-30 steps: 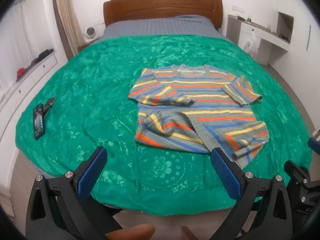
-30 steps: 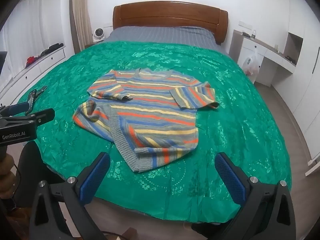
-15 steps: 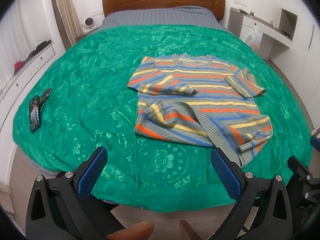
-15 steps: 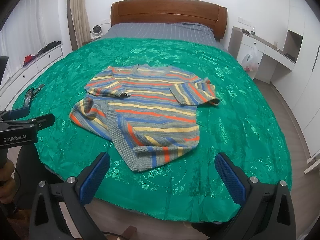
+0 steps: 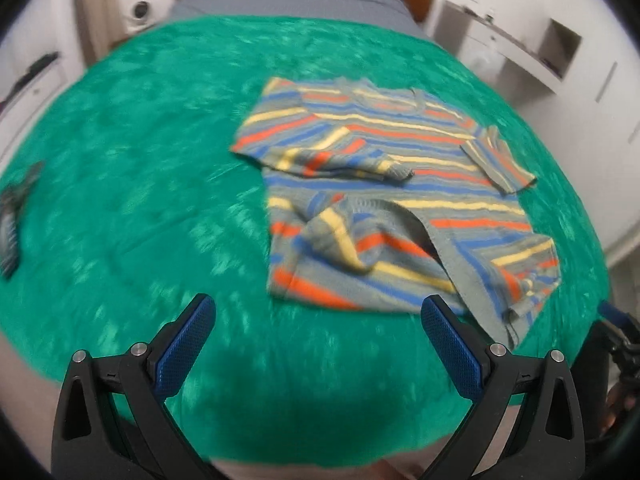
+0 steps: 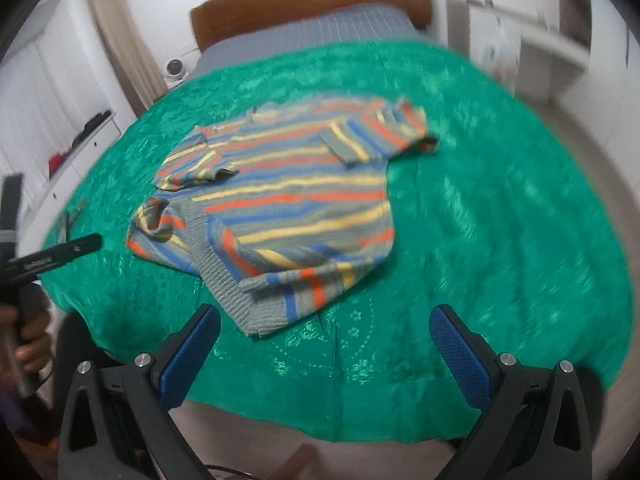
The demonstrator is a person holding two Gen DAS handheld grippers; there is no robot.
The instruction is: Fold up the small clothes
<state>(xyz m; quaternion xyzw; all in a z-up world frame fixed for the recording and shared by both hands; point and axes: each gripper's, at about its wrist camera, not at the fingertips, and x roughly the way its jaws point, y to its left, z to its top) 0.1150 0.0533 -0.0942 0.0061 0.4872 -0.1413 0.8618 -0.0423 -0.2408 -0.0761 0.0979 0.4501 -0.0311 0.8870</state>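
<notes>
A small striped sweater (image 5: 396, 184) (image 6: 288, 200) in grey, blue, orange and yellow lies on the green bedspread (image 5: 140, 184) (image 6: 500, 220). Both sleeves are folded in over the body and the hem is rumpled near the front edge. My left gripper (image 5: 316, 332) hovers open above the bed's near edge, short of the sweater's lower left corner, with nothing between its blue pads. My right gripper (image 6: 324, 340) is open too, just short of the hem, holding nothing. Both views are blurred.
A dark phone-like object (image 5: 10, 236) lies at the bedspread's left edge. The wooden headboard (image 6: 304, 12) is at the far end, a white desk (image 5: 516, 48) to the right, and white drawers (image 6: 72, 152) to the left. A hand (image 6: 28, 340) holds the left gripper.
Both grippers have moved forward and lower toward the bed, so the sweater looms larger. The right wrist view has tilted. The sweater lies as before and both grippers remain open.
</notes>
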